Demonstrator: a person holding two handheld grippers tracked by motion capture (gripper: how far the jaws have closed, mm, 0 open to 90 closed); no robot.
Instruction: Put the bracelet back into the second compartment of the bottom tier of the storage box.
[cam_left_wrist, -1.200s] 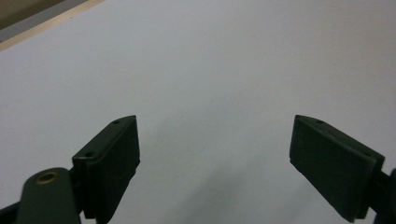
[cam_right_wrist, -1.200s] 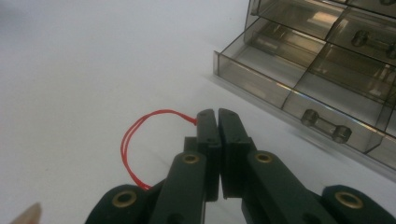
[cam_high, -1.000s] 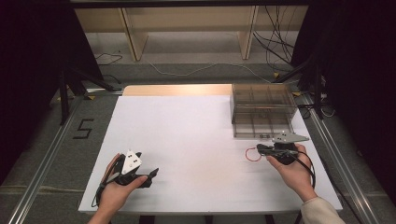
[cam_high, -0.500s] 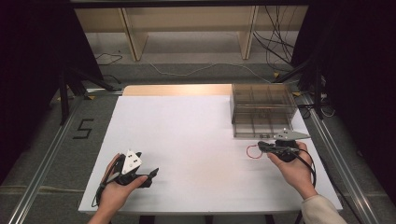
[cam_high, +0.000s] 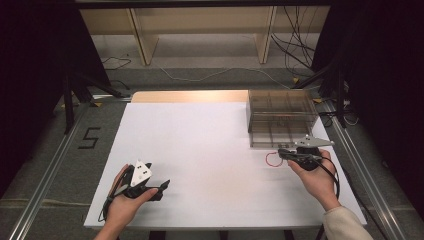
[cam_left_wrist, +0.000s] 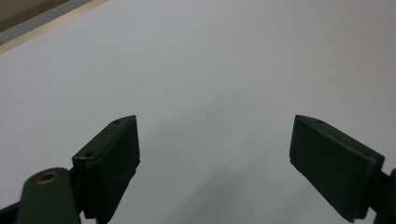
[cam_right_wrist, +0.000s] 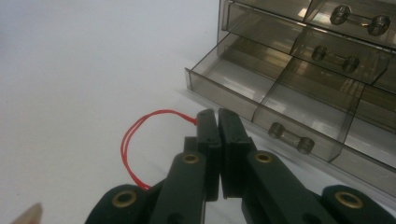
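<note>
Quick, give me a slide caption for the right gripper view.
Right gripper shut on a red thread loop beside an open drawer of the smoky plastic drawer cabinet.

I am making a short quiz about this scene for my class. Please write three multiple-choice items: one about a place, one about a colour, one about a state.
1. Where does the drawer box stand on the white table?
A. far right part
B. near left corner
C. centre

2. What colour is the loop of string?
A. blue
B. red
C. green

3. How are the jaws of the right gripper?
A. wide open
B. shut on the string
C. shut on a drawer handle

Answers:
1 A, the high view shows it by the far right edge.
2 B, it looks red against the white.
3 B, the string runs in between the closed jaws.
</note>
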